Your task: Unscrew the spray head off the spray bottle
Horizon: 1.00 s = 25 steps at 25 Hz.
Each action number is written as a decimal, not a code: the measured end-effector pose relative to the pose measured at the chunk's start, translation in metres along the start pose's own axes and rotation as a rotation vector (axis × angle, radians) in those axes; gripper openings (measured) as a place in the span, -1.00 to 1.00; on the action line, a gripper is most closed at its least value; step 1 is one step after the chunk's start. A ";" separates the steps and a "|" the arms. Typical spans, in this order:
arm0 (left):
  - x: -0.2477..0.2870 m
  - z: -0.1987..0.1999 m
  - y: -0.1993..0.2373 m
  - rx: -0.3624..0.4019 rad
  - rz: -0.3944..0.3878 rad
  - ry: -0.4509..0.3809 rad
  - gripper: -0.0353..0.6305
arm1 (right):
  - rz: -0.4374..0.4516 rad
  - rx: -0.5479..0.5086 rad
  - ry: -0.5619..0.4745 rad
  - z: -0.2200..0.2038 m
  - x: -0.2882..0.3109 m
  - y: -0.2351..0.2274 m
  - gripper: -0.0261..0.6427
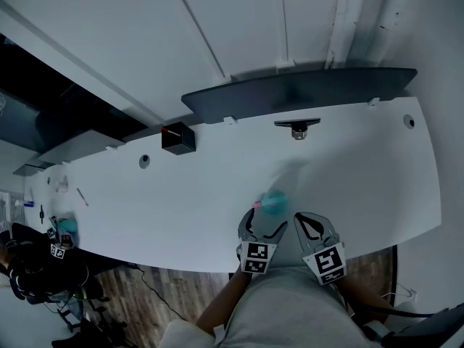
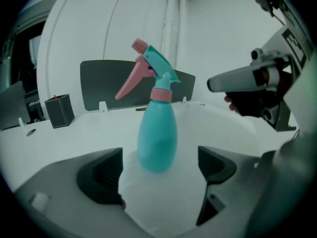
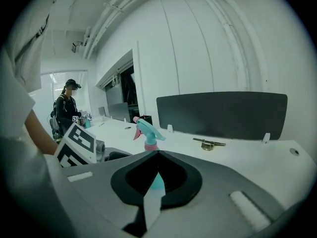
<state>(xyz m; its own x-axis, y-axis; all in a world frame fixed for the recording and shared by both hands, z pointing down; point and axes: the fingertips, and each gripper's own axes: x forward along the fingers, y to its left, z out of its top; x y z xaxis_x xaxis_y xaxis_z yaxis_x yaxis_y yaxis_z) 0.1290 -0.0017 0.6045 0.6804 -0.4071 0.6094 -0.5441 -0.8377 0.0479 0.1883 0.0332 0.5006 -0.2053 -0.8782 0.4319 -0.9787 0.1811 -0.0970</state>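
Note:
A teal spray bottle with a pink trigger and pink collar stands upright on the white table near its front edge. In the left gripper view the bottle rises just beyond the wide-apart jaws of my left gripper; no pad touches it. Its spray head points left. My left gripper sits right in front of the bottle. My right gripper hovers beside it on the right, shut and empty. In the right gripper view the bottle shows above the closed jaws of my right gripper.
A black box stands at the back left. A dark partition screen runs along the table's far edge, with a metal bracket before it. A person stands at the table's far left end.

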 end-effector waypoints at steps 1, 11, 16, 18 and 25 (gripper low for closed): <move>0.007 -0.001 0.000 0.004 -0.001 0.002 0.52 | -0.003 -0.009 0.002 0.000 -0.002 -0.002 -0.92; 0.052 -0.006 0.004 0.124 0.005 0.028 0.19 | 0.037 -0.149 0.168 -0.009 -0.007 -0.014 -0.03; 0.052 -0.003 0.002 0.154 -0.058 -0.011 0.18 | 0.183 -0.310 0.246 0.018 0.018 -0.001 -0.03; 0.052 -0.003 0.002 0.166 -0.077 -0.024 0.18 | 0.238 -0.397 0.276 0.025 0.028 0.012 -0.03; 0.057 -0.004 0.001 0.201 -0.122 -0.037 0.17 | 0.324 -0.715 0.445 0.027 0.056 0.020 0.01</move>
<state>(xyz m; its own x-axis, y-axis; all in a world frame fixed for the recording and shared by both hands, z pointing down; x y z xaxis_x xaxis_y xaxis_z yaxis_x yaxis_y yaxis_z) 0.1651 -0.0242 0.6424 0.7547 -0.3088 0.5789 -0.3507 -0.9355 -0.0419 0.1578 -0.0242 0.4991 -0.3097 -0.5106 0.8021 -0.6129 0.7522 0.2422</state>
